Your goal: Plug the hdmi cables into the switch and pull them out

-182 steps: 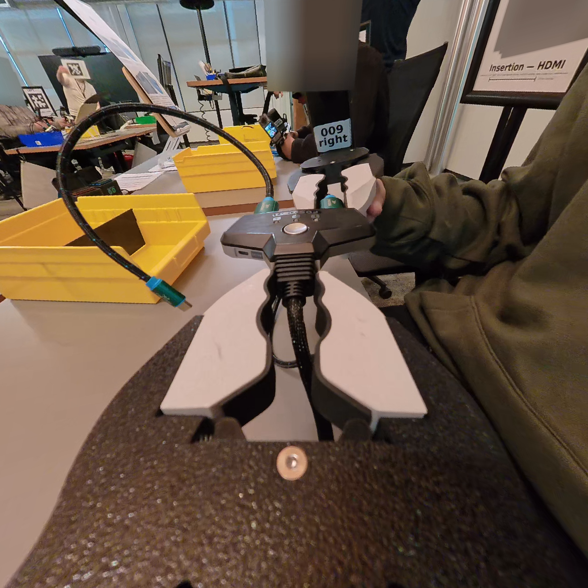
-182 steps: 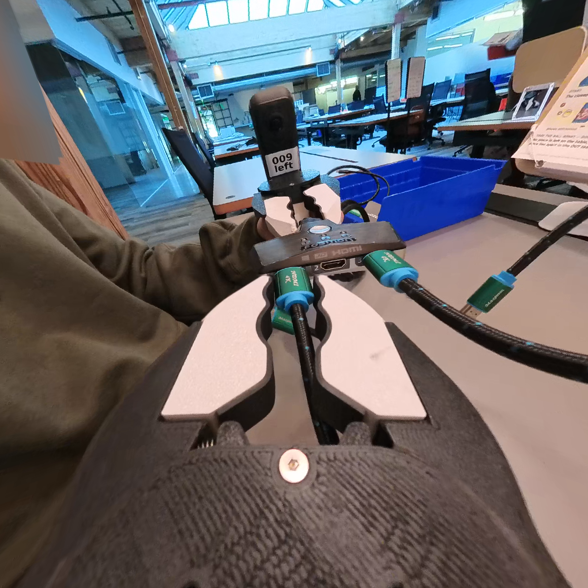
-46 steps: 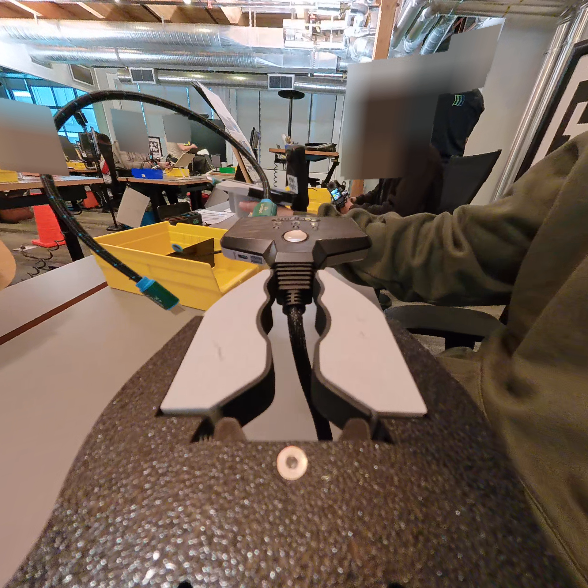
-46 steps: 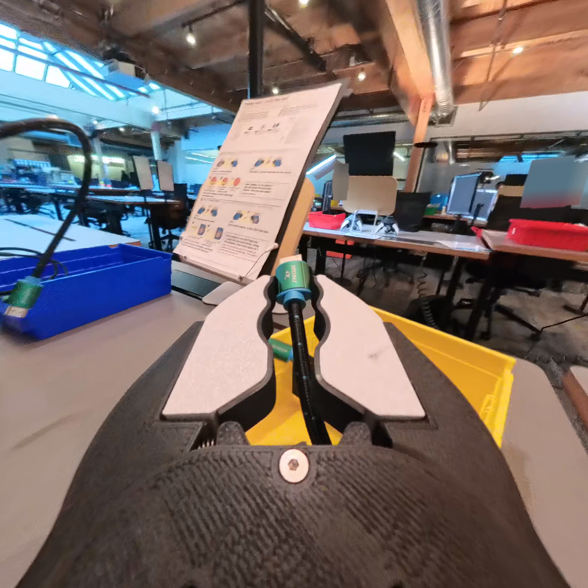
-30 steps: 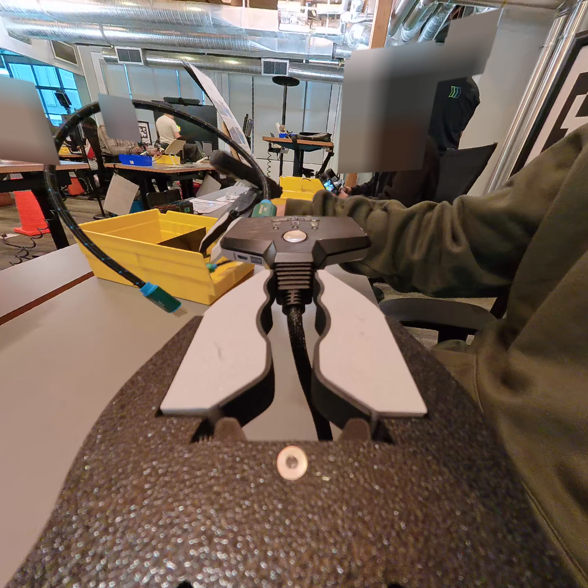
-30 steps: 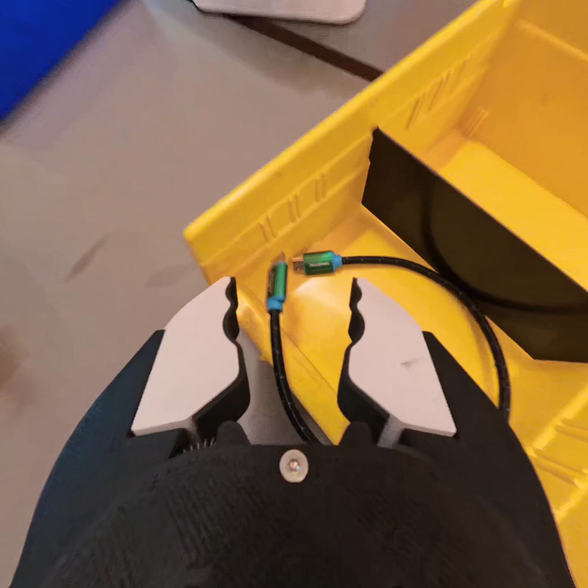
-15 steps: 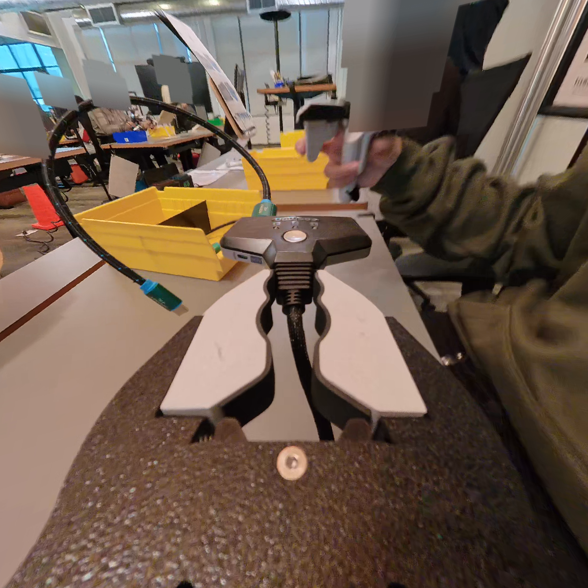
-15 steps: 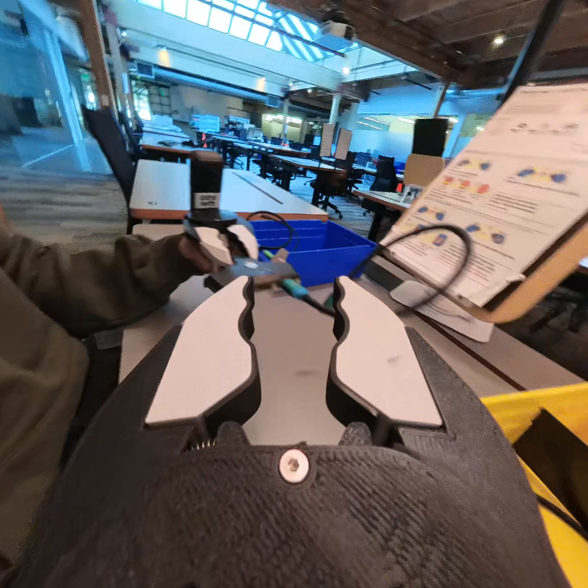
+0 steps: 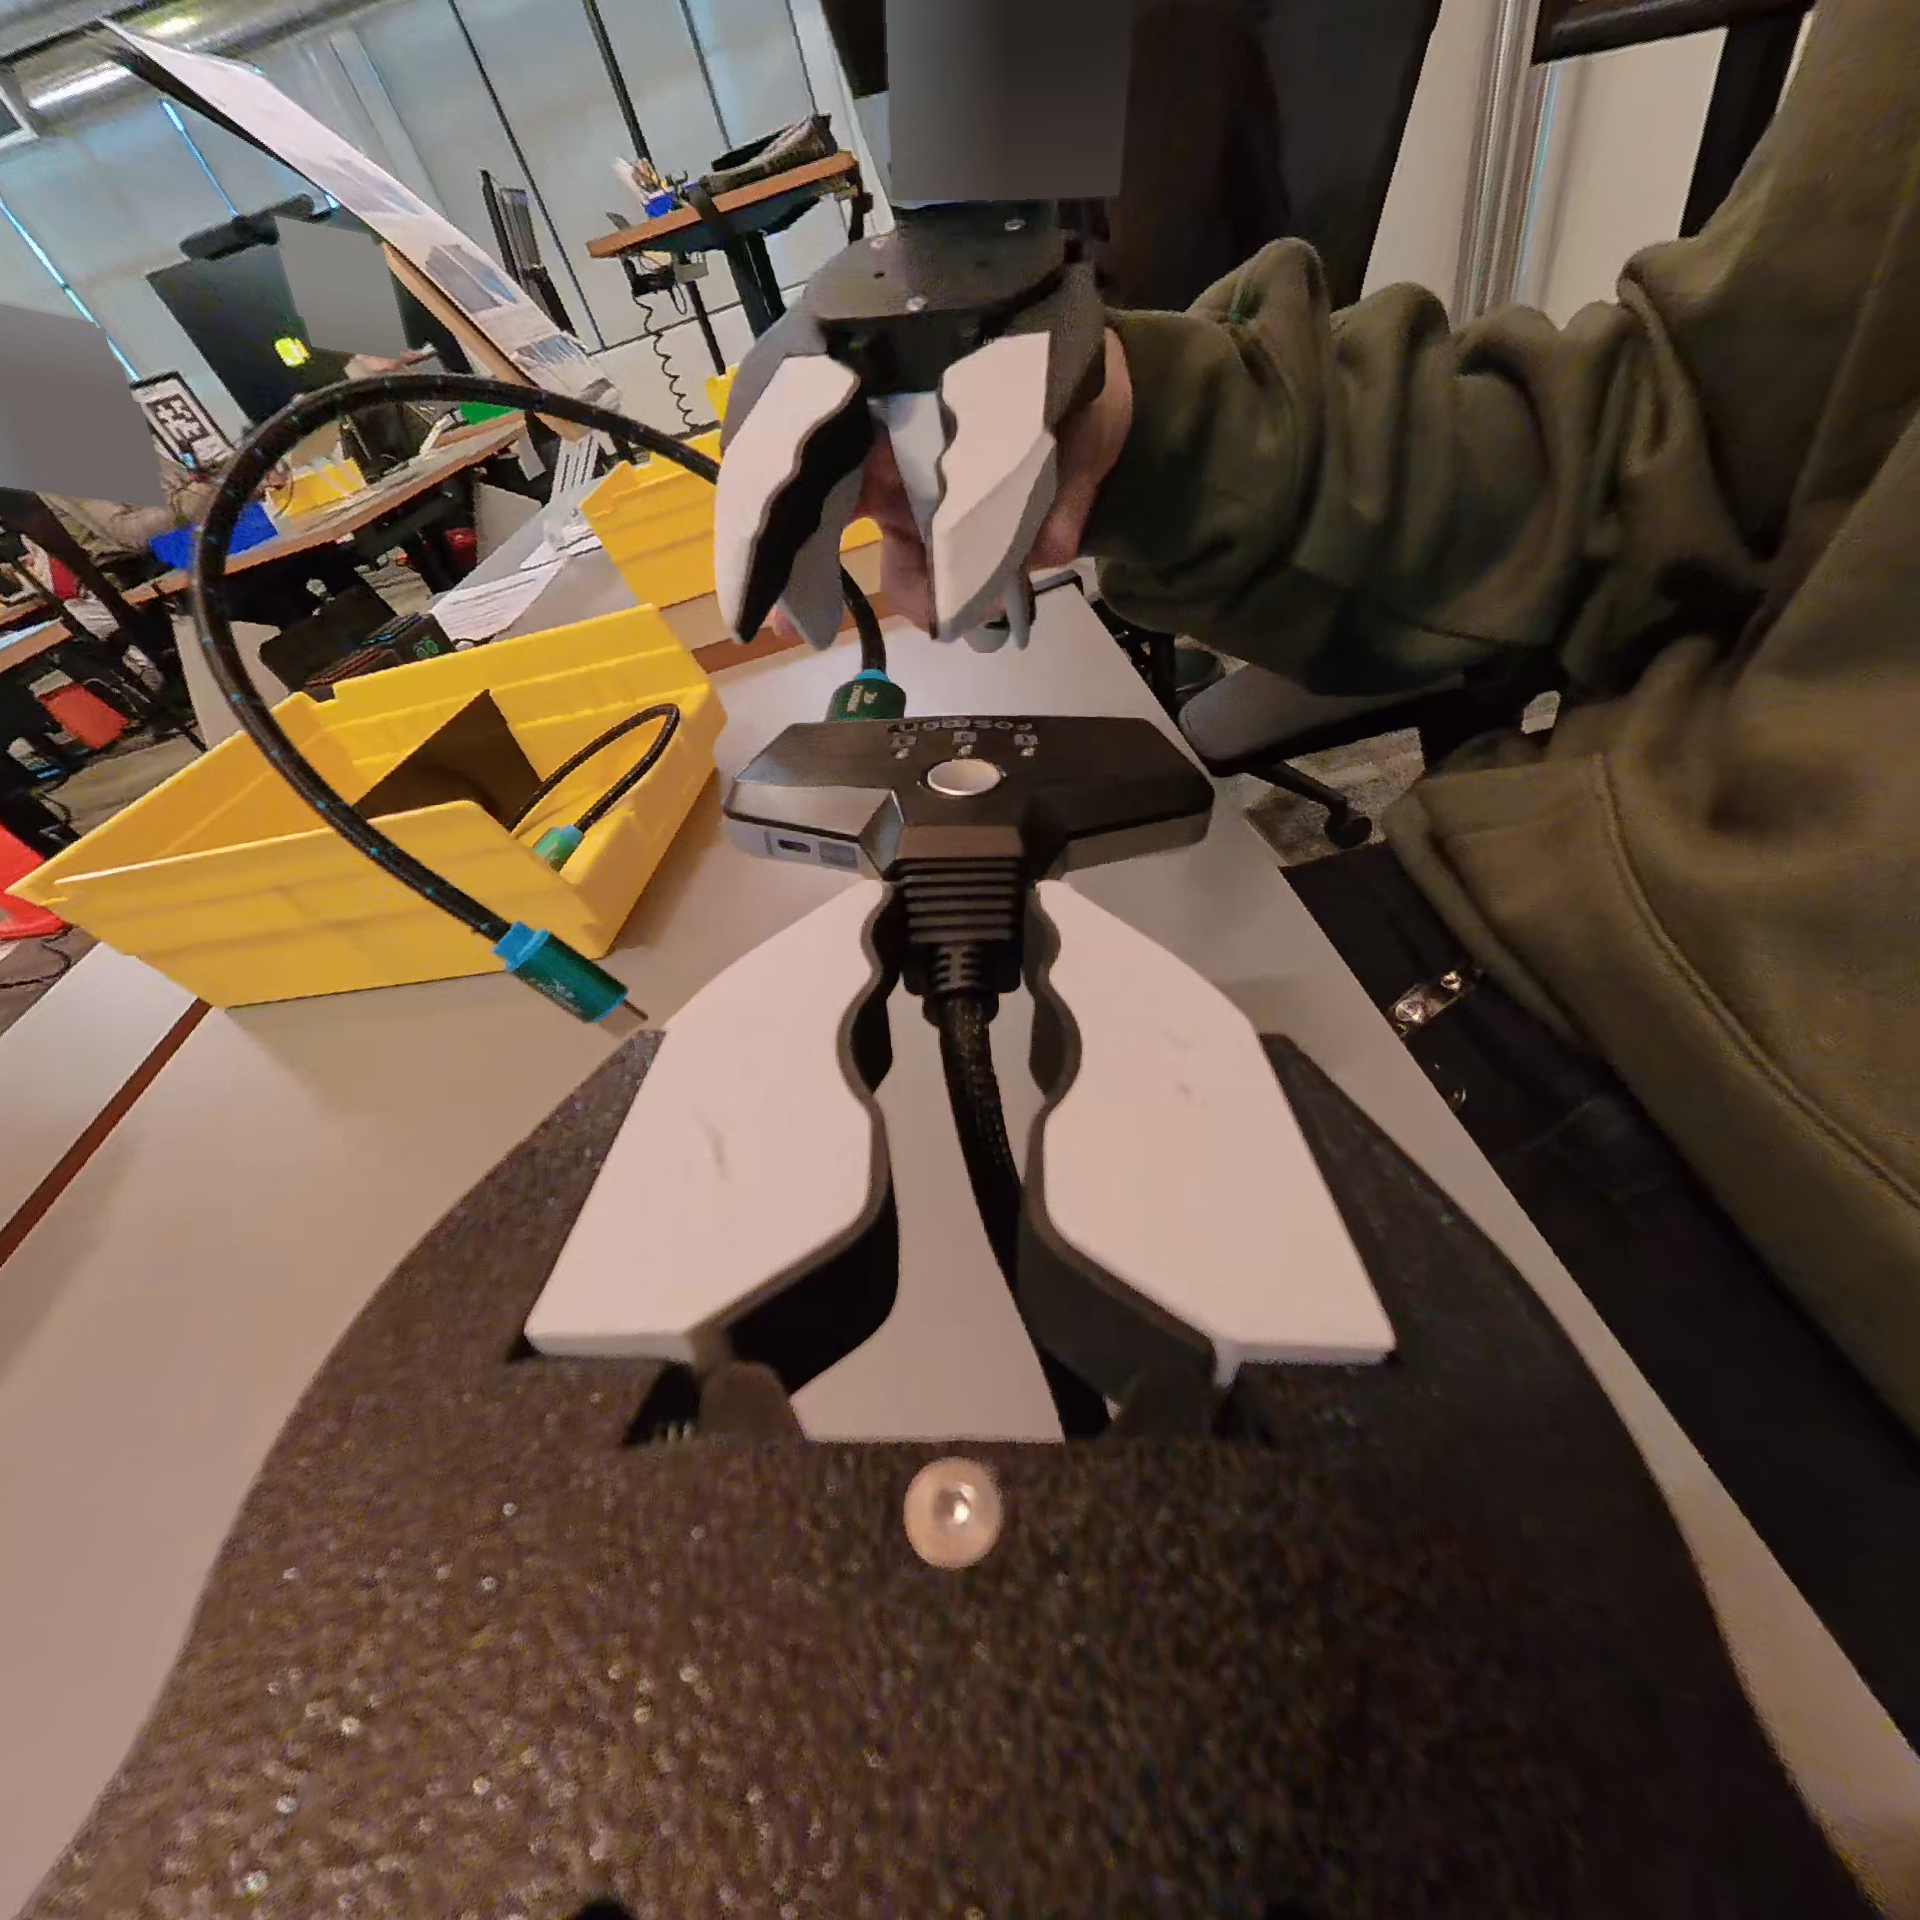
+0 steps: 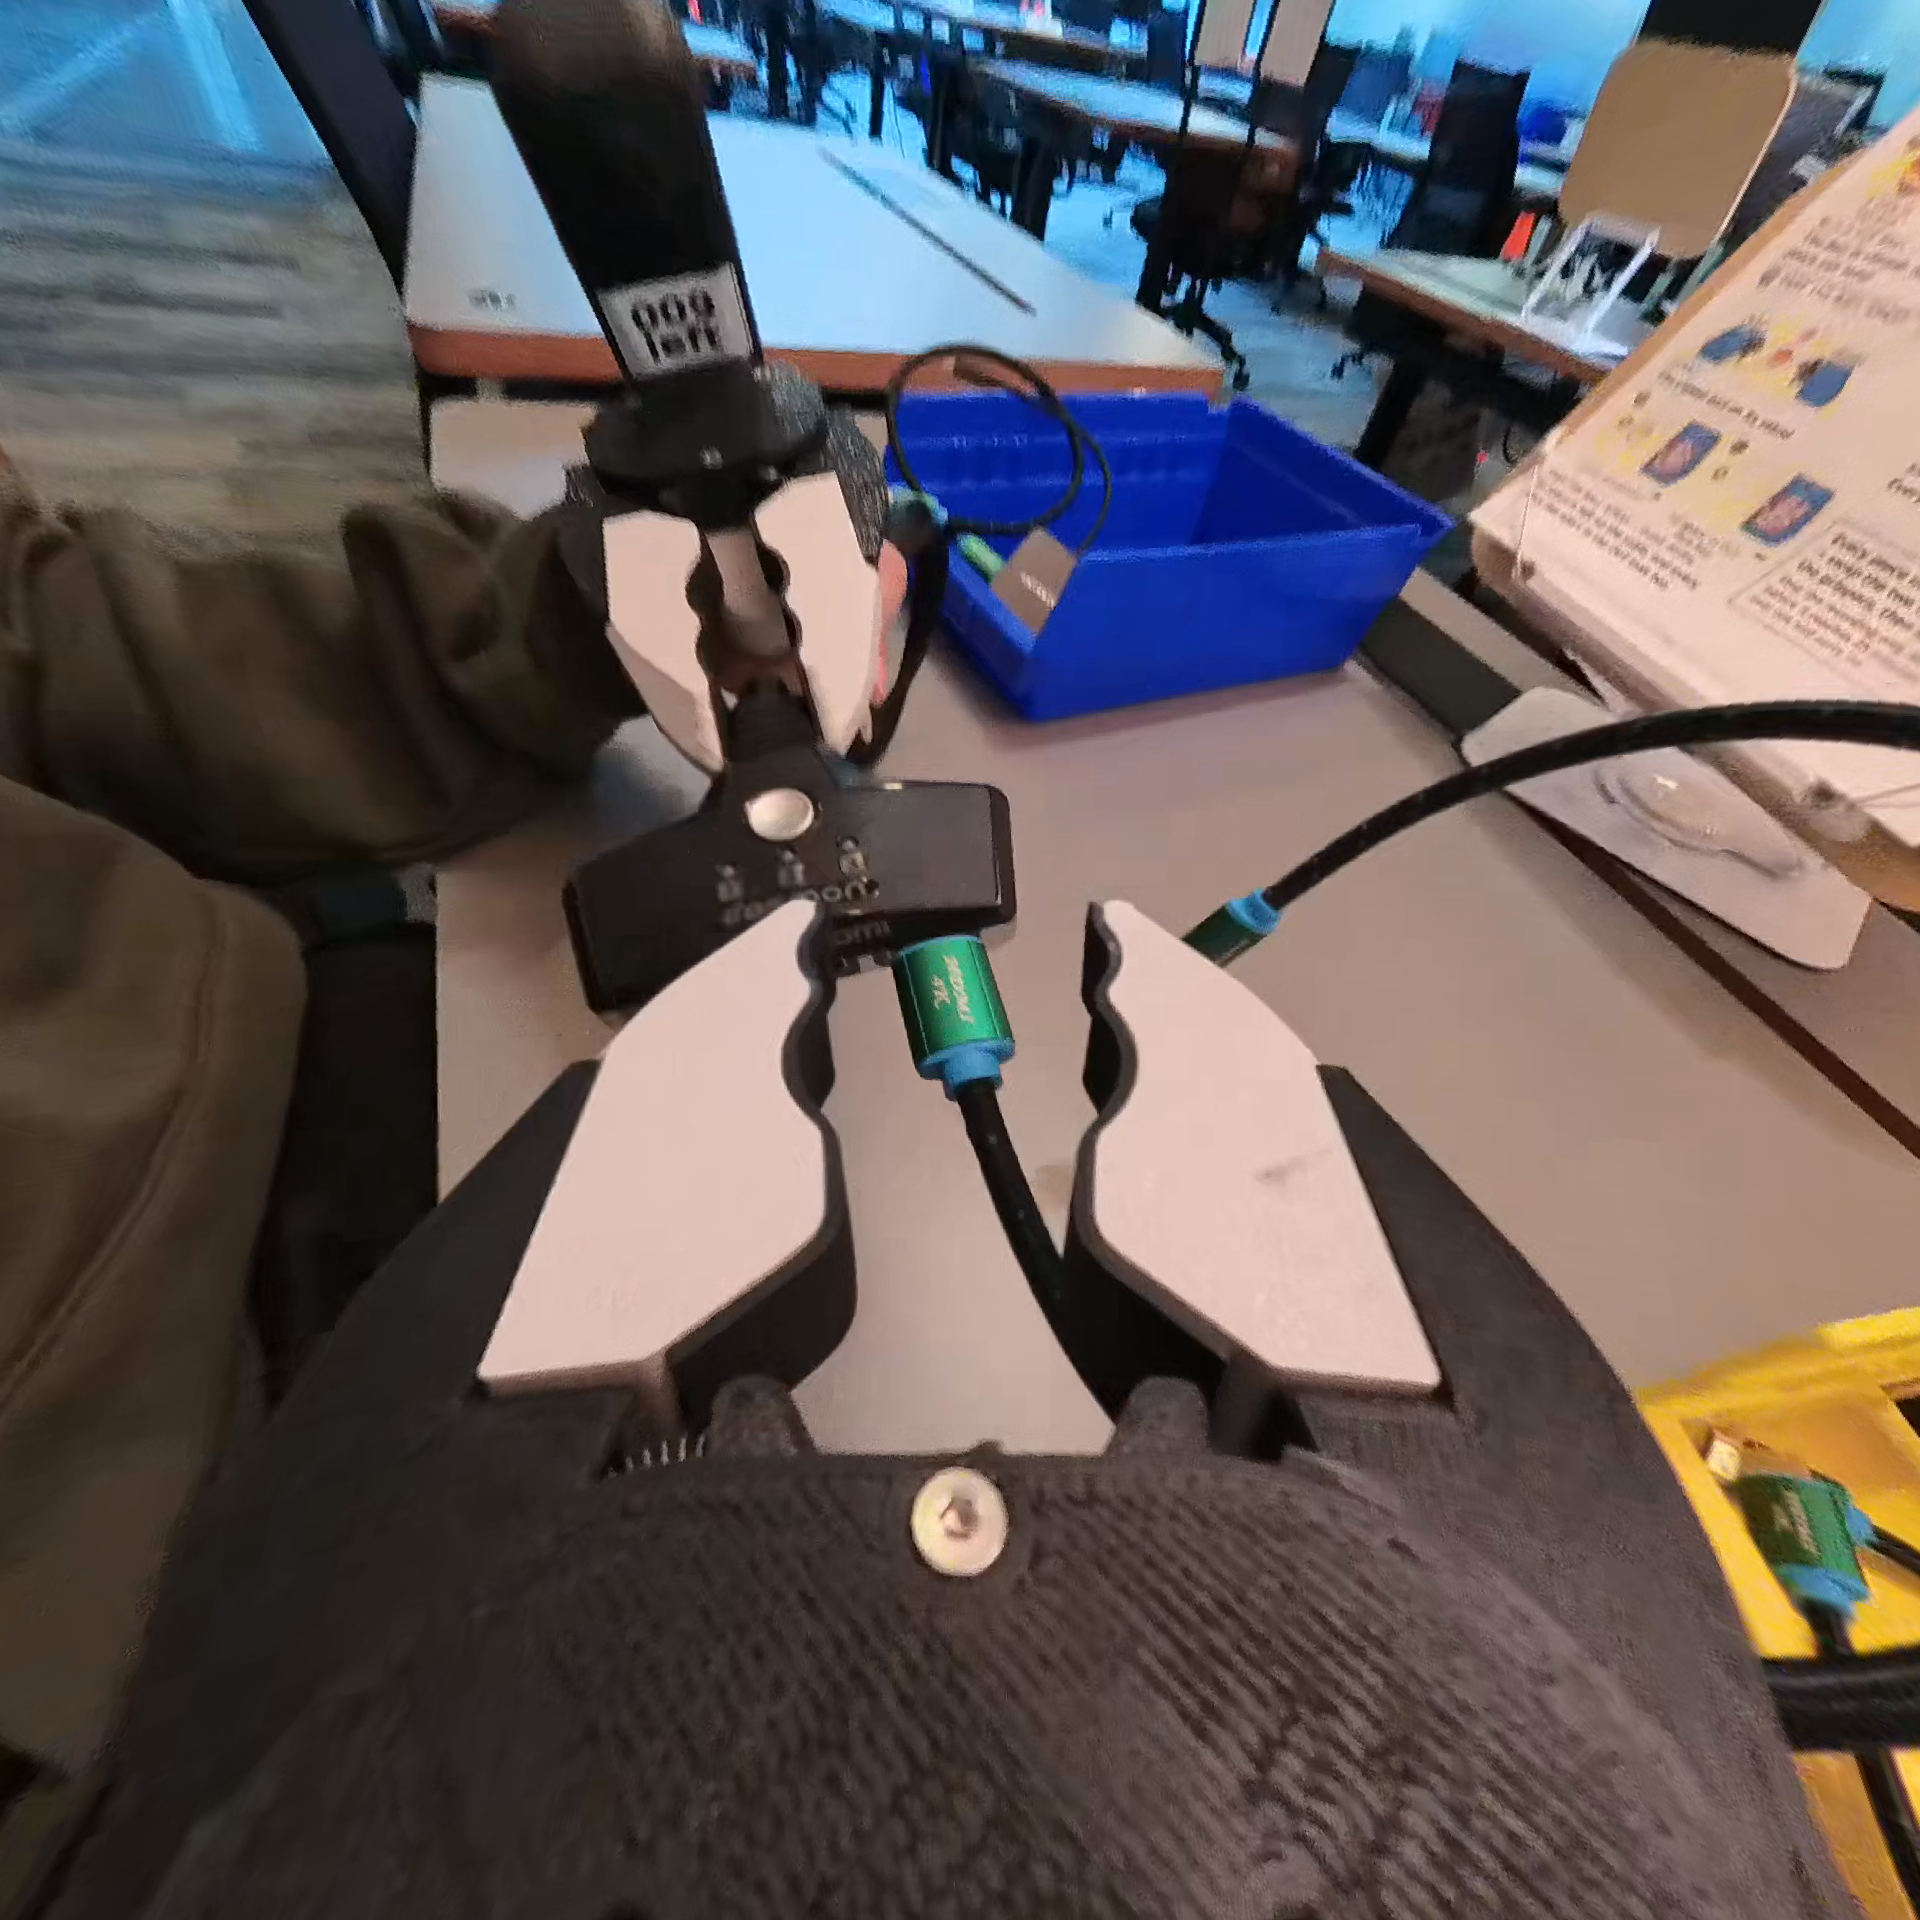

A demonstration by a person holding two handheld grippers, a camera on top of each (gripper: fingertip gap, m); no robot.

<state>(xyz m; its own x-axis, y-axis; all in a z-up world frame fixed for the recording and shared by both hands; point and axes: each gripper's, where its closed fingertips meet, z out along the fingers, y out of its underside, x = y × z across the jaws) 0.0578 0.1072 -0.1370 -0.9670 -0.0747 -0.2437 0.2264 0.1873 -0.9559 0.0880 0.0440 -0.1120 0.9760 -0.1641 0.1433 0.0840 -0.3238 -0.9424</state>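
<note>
One black switch (image 9: 966, 795) sits at mid-frame in the left wrist view, on the grey table (image 9: 260, 1122). The left tongs (image 9: 958, 956) are closed on its ribbed tail cable (image 9: 977, 1081), below centre. Two HDMI cables with green plugs show: the plugged cable (image 10: 951, 1013) is in the switch's port, arching up to the upper left of the left wrist view, its free plug (image 9: 566, 982) hanging at left-centre; a loose cable (image 9: 582, 790) lies in the nearer yellow bin (image 9: 312, 904). The right tongs (image 10: 951, 925) stand spread apart, one finger either side of the inserted plug, gripping nothing. Yellow bins number two, the farther one (image 9: 644, 520) at upper centre. One blue bin (image 10: 1195, 582) sits upper right in the right wrist view. The switch, plugs, a tag on the left tongs and an instruction sheet (image 10: 1745, 436) all bear writing
</note>
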